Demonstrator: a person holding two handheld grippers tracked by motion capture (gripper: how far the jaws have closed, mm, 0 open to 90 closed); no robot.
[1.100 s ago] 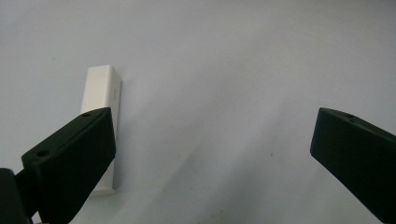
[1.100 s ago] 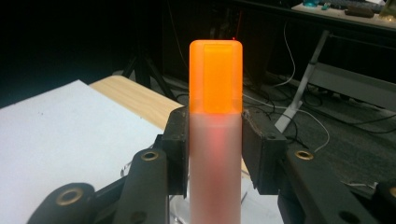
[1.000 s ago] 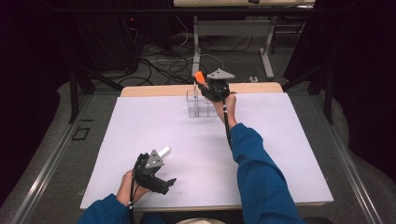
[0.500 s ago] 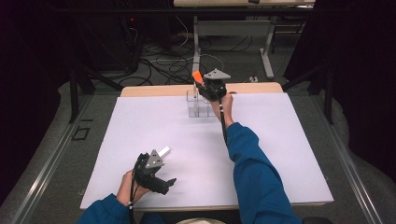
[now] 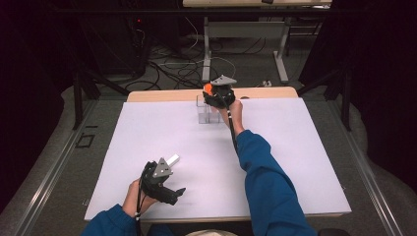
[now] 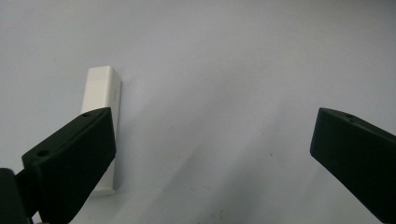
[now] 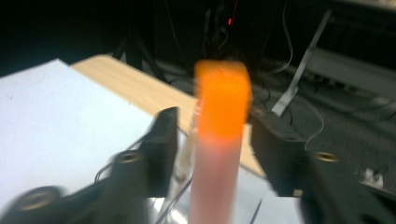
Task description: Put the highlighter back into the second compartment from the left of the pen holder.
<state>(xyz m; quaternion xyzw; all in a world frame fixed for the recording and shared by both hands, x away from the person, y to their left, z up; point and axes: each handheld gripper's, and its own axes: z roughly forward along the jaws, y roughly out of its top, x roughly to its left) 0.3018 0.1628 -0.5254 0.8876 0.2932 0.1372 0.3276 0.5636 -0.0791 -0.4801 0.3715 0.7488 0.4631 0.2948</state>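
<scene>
Orange-capped tube (image 7: 219,140), upright in clear rack (image 5: 206,114)

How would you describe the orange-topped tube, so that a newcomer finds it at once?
Look at the far edge of the white table, where a clear rack stands. The orange-topped tube rises upright from it, between the jaws of the right claw, which have just been opening. Its bright orange cap sets it apart.

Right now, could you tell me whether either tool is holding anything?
No. The right tool has just opened around the orange-capped tube; the left tool is open, empty.
</scene>
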